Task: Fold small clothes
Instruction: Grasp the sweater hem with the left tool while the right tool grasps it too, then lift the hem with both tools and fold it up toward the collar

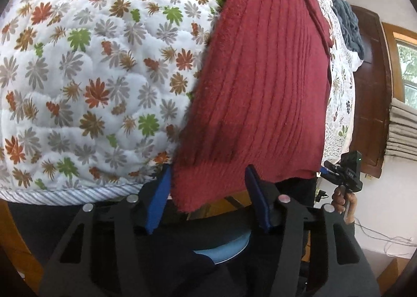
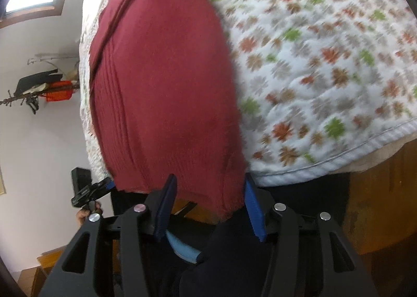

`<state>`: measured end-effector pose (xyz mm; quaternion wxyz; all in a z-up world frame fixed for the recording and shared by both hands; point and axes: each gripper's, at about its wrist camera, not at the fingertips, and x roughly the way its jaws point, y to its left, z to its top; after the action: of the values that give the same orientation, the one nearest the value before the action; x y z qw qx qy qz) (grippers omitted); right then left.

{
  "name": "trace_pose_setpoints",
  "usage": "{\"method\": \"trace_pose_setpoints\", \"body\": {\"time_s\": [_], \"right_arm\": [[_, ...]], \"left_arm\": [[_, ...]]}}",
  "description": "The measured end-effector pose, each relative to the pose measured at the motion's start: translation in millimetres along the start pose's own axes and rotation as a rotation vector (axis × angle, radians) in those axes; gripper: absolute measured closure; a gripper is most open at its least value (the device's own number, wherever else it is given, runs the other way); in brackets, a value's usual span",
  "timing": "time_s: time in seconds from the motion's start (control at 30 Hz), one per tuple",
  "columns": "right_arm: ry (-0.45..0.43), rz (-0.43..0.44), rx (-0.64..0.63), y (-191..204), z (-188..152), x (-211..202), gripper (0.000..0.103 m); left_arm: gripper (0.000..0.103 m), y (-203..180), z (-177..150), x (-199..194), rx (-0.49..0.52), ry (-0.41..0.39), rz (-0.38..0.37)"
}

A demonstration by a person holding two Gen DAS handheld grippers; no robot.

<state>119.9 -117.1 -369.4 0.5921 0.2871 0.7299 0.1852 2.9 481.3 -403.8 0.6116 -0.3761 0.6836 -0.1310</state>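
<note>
A dark red ribbed garment (image 1: 260,75) lies flat on the quilted bed, folded over along its far side, and its near hem hangs past the bed edge. My left gripper (image 1: 208,189) stands open at the hem's left corner, which droops between the blue pads (image 1: 160,192) without being pinched. In the right wrist view the same garment (image 2: 161,88) fills the middle. My right gripper (image 2: 210,202) is open too, the hem's right corner hanging between its fingers (image 2: 254,205). Each gripper also shows in the other's view, the right gripper (image 1: 345,173) and the left gripper (image 2: 87,190), each held by a hand.
A white floral quilt (image 1: 91,75) covers the bed, with its striped border (image 2: 338,156) at the near edge. A grey-blue heap of cloth (image 1: 348,26) sits farther along the bed. Dark wooden furniture (image 1: 372,88), a window and pleated curtains stand beyond. Below are a person's dark legs and a blue shoe (image 1: 224,251).
</note>
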Motion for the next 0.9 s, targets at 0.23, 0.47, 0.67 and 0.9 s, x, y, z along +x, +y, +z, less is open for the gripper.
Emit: {"method": "trace_pose_setpoints", "body": {"time_s": [0.23,0.47,0.67,0.9], "right_arm": [[-0.002,-0.022,-0.007,8.7,-6.2,11.3,0.064],[-0.038,0.019,0.010,-3.8,-11.5,1.6,0.093],[-0.044,0.033,0.029,-6.5,-12.0,8.7,0.094],[-0.085,0.095,0.029,-4.9,-11.7,1.1,0.097]], "left_arm": [[0.083,3.6,-8.2,6.1,-0.023,0.016,0.002],[0.096,17.2,-14.3,0.8,-0.073,-0.017,-0.060],[0.098,14.6,-19.6,-3.2,-0.074,-0.040,-0.093],[0.099,8.6,-23.8,-15.1,-0.068,-0.072,-0.141]]}}
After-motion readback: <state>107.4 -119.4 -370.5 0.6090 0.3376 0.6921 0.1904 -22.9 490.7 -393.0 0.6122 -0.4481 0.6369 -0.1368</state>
